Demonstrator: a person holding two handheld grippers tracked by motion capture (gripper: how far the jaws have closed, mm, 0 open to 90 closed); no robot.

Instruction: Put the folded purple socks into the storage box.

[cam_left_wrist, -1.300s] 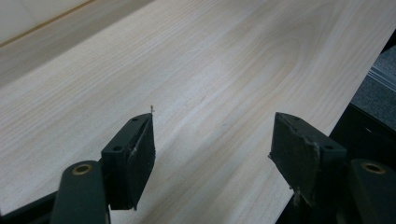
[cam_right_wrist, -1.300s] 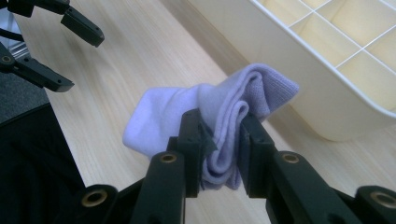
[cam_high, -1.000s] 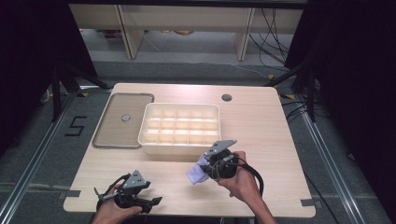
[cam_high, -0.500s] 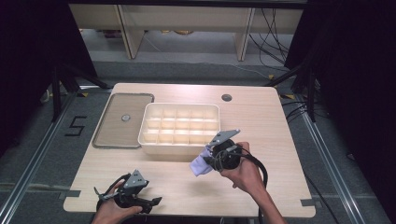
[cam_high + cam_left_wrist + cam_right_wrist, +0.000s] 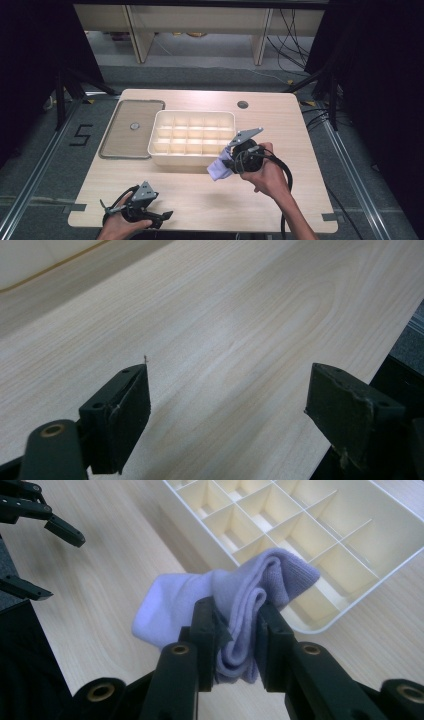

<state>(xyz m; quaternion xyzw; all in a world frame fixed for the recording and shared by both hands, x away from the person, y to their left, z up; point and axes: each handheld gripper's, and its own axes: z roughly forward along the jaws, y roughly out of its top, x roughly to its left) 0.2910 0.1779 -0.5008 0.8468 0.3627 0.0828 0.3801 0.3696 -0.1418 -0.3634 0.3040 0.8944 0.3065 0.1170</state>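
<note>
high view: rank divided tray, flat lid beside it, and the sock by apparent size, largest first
1. divided tray, the widest footprint.
2. flat lid, narrower but about as deep; it lies lower than the tray's rim, so the gap is slightly unsure.
3. sock, clearly smallest, bunched in the right gripper.

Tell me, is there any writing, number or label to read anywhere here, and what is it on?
"5": a large dark figure marked on the grey floor left of the table.
No other text shows: none on the divided tray, the flat lid, the lilac sock or the tongs.
</note>
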